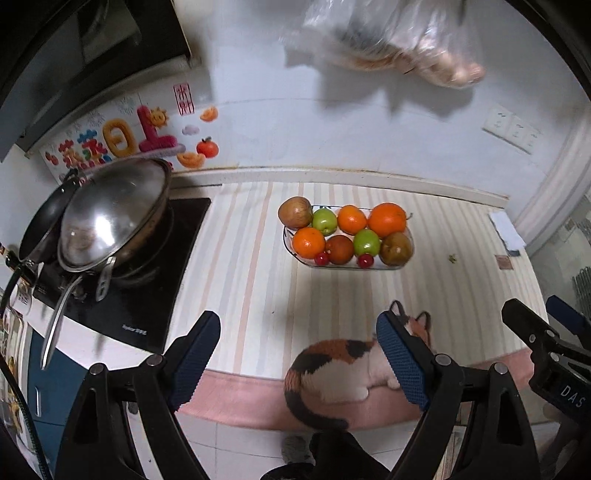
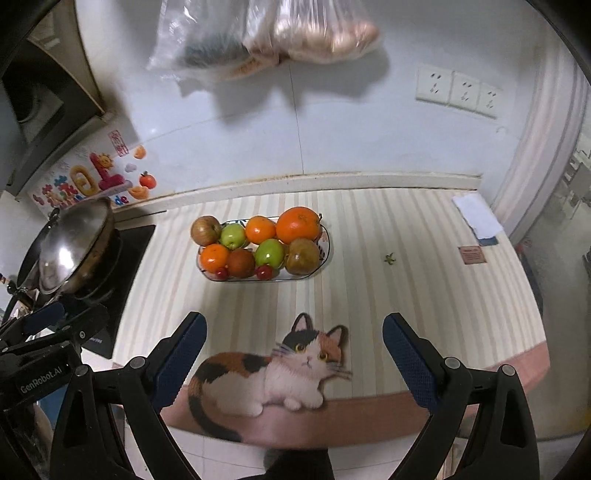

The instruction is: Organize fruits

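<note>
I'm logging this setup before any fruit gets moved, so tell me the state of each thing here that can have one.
Left claw: open, empty.
Right claw: open, empty.
Glass tray: full of fruit, resting on the counter.
Wok: on the stove, lid on.
Plastic bags: hanging at the wall, filled.

A home kitchen. Black stove top (image 1: pixel 147 295) on the left, with a shiny metal wok lid (image 1: pixel 110 218) over a pan. Dark range hood (image 1: pixel 74 55) up above it. Striped desk (image 2: pixel 406 277) against a white tiled wall (image 2: pixel 332 140). Glass dish of fruit (image 2: pixel 266 249) in the middle. Bright stickers (image 1: pixel 125 136) by the stove, wall sockets (image 2: pixel 458 90) on the right, bags of food (image 2: pixel 280 37) hanging up, cat mat (image 2: pixel 273 365) at the front edge.
</note>
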The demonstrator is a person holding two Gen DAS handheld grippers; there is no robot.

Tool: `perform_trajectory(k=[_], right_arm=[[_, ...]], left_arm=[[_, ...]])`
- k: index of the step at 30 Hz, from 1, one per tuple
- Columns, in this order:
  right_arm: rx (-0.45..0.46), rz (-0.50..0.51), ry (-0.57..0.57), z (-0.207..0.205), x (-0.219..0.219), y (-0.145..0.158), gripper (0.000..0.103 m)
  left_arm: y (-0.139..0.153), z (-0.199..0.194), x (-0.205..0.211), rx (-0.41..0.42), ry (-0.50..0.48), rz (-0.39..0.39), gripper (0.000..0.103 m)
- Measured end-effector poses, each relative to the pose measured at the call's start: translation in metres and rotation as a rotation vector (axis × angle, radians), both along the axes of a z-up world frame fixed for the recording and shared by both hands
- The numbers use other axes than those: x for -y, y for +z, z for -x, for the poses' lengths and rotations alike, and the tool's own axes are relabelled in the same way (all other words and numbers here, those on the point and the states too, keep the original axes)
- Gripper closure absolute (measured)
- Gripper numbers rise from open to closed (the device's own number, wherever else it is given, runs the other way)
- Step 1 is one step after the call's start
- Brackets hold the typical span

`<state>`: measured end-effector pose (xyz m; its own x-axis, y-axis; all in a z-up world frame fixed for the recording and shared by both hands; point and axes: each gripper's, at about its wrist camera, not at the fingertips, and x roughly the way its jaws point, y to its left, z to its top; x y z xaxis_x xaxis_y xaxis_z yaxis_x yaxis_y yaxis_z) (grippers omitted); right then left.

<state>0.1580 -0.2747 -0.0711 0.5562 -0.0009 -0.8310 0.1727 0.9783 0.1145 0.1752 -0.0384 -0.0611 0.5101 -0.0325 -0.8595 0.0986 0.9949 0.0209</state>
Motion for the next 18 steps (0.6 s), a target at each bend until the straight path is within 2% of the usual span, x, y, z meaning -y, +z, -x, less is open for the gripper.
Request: perform_trajectory(k=[10, 18], right_arm=[[0.098, 0.045, -0.037, 0.109, -0.034, 0.075, 0.002], [0.144, 0.042, -0.004, 0.16, -0.043, 0.107, 0.002]], left_arm=[[0.046, 0.085, -0.01, 0.067, -0.063, 0.037, 0.017], [0.068, 0.12, -0.011, 0.113, -0.049, 0.044, 0.017]])
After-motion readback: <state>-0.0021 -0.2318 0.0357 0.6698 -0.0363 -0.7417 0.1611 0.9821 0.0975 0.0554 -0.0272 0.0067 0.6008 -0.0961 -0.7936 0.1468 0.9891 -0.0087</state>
